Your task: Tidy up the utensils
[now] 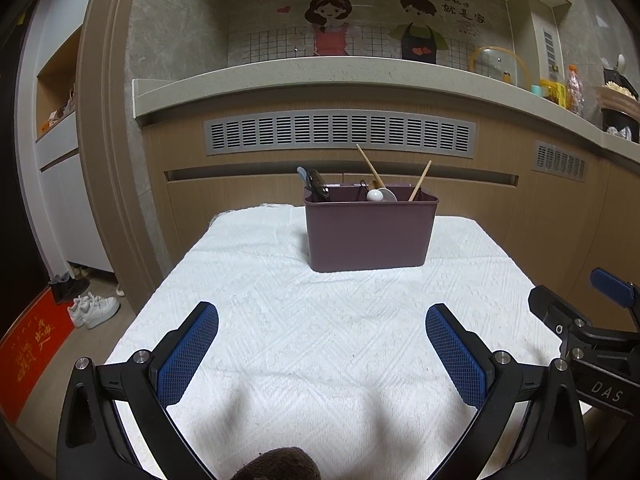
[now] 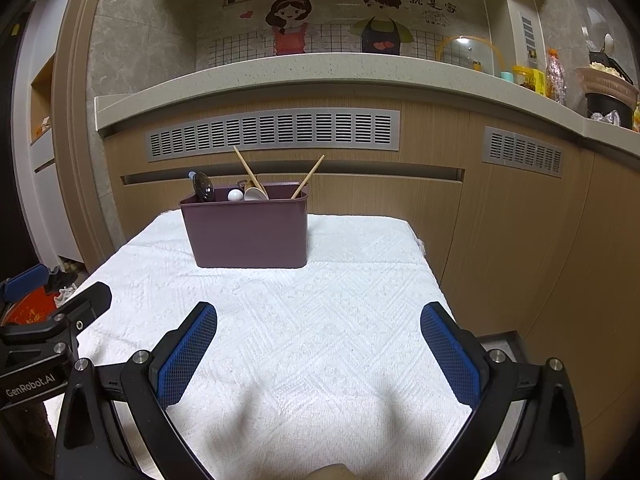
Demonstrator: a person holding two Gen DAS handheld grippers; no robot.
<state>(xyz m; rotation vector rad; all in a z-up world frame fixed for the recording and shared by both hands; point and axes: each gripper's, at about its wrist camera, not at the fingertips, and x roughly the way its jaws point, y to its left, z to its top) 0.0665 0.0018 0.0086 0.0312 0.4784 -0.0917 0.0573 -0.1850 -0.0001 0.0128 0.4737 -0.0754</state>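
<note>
the left gripper (image 1: 322,344) hovers low over the white textured towel (image 1: 320,320), its blue-padded fingers (image 1: 188,356) spread wide with nothing between them. the right gripper (image 2: 318,340) sits just beside it, to its right, fingers likewise wide apart and empty over the same towel (image 2: 300,320). straight ahead of both, well beyond the fingertips, stands the purple utensil caddy (image 1: 370,232) near the towel's far edge; from the right gripper it lies ahead and a little left (image 2: 248,228). two wooden chopsticks (image 1: 370,170) lean out of it, tilted away from each other. a white spoon (image 1: 380,194) rests inside near the middle, and dark utensils (image 1: 316,184) stand at its left end, possibly a ladle or spoon, though the view is too small to be sure. behind the caddy runs a kitchen counter (image 1: 320,76).
</note>
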